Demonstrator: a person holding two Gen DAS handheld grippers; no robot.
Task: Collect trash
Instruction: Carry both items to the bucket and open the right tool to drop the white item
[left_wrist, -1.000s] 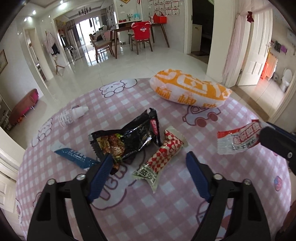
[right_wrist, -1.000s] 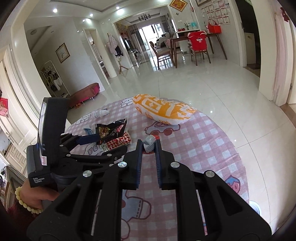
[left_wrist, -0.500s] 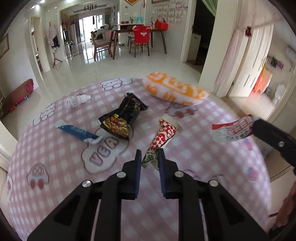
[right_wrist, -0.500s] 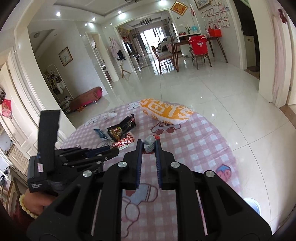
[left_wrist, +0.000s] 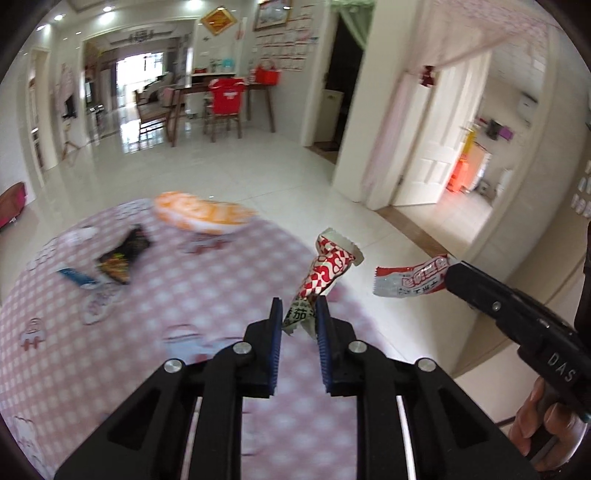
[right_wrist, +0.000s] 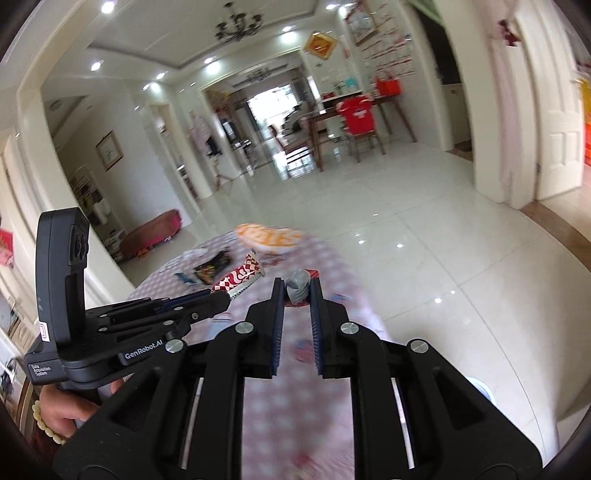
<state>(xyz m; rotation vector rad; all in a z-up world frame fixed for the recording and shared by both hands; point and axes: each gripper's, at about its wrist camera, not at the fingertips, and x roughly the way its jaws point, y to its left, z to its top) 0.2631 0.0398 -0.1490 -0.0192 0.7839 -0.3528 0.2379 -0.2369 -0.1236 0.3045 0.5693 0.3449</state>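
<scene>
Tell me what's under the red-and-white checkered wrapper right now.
The red-and-white checkered wrapper hangs lifted in the left gripper, pinched by its lower end. Beneath it shows only blurred pink checkered tablecloth. The fingers cover part of the pinched end.

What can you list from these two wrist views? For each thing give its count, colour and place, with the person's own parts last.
Checked wrapper: one, red and white, held by left gripper, off the table.
Sachet: one, red and white, held by right gripper.
Puffy bag: one, orange and white, far table edge.
Snack packet: one, black, on tablecloth.
Flat wrapper: one, blue, beside black packet.
Tablecloth: one, pink checked.
Left gripper: black, shut.
Right gripper: black, shut.
</scene>
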